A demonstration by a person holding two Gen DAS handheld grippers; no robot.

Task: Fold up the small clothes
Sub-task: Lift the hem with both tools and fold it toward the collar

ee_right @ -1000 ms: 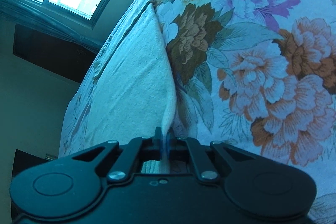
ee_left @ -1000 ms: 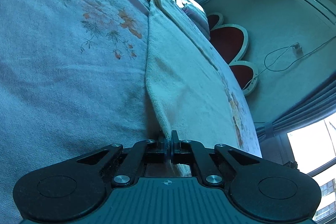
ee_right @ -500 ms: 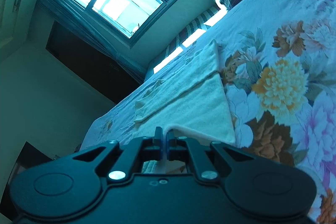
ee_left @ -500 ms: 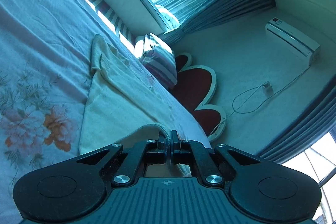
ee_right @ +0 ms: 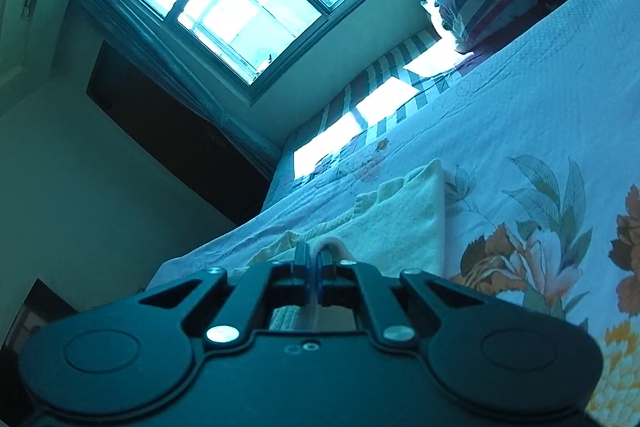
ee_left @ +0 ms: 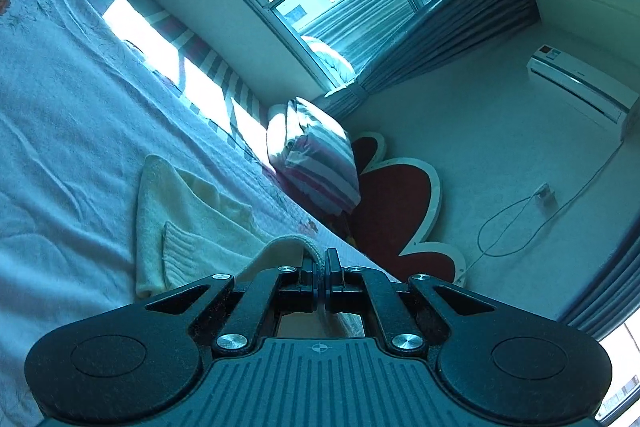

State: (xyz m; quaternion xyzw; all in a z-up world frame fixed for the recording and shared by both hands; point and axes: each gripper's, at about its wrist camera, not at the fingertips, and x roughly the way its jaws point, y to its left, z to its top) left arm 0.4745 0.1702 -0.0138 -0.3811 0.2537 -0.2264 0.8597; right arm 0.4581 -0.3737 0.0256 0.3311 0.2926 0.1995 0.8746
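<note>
Since the earlier frames both grippers have lifted the near hem of the cream knit garment [ee_left: 192,223] off the bed and swung it up and forward: where the cloth then ran flat and long ahead of the jaws, it now arches over itself, and the window and far wall fill the upper half of each view.

The garment lies on the floral bedspread [ee_left: 72,131], at lower centre-left of the left wrist view and lower centre of the right wrist view [ee_right: 400,223], with a ribbed cuff showing on a folded-in sleeve. Its near edge is raised. The left gripper [ee_left: 320,267] has its jaws pressed together, pinching a rolled bit of hem; the right gripper [ee_right: 314,259] likewise pinches the other corner, jaws closed tight on the fabric.

The step in hand looks like the bottom-to-top fold. To do it well, I would carry both corners forward at the same height and pace so the hem stays straight, keep light tension between the grippers so the middle does not sag, and lay the hem down just at the far shoulder edge before letting go. Uneven travel would skew the fold.

Beyond the garment, a striped pillow [ee_left: 316,155] sits at the head of the bed.
</note>
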